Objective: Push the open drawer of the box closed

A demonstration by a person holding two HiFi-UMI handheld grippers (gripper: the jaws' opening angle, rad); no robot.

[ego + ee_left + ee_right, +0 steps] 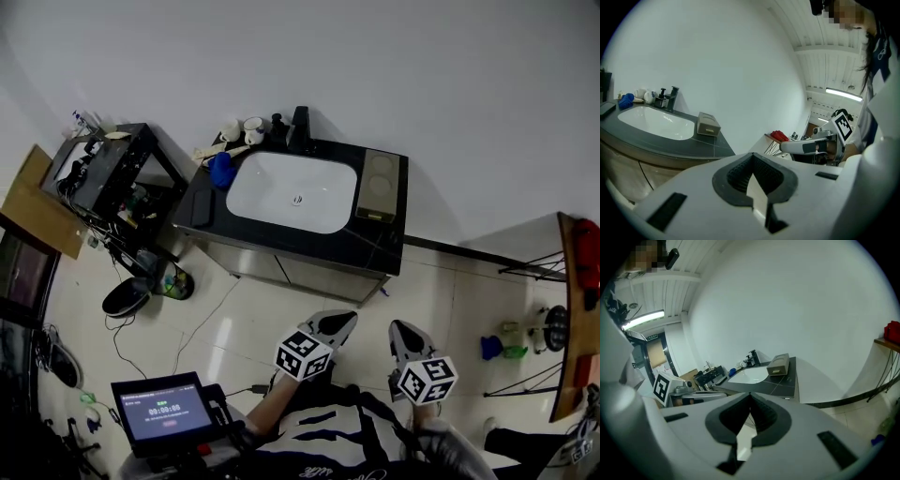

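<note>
The left gripper (339, 322) and the right gripper (401, 330) are held side by side close to the person's body, well short of the vanity and pointing toward it over the floor. Each has its jaws closed tip to tip with nothing between them. On the dark countertop (375, 246), two pale cups (242, 130) stand at the back left corner with a blue thing (221, 171) just in front of them at the basin's left rim. The black faucet (298, 131) rises at the back edge behind the white washbasin (292, 191), which is bare but for its drain. The box (380, 185) sits at the countertop's right end, just beside the basin; how far its drawer stands out cannot be told. A lit tablet (167, 410) shows at the lower left, pale glossy tiles (441, 291) cover the floor, a plain white wall (394, 75) backs the vanity, and a wooden shelf (570, 309) with a red thing (586, 253) on it runs along the far right.
</note>
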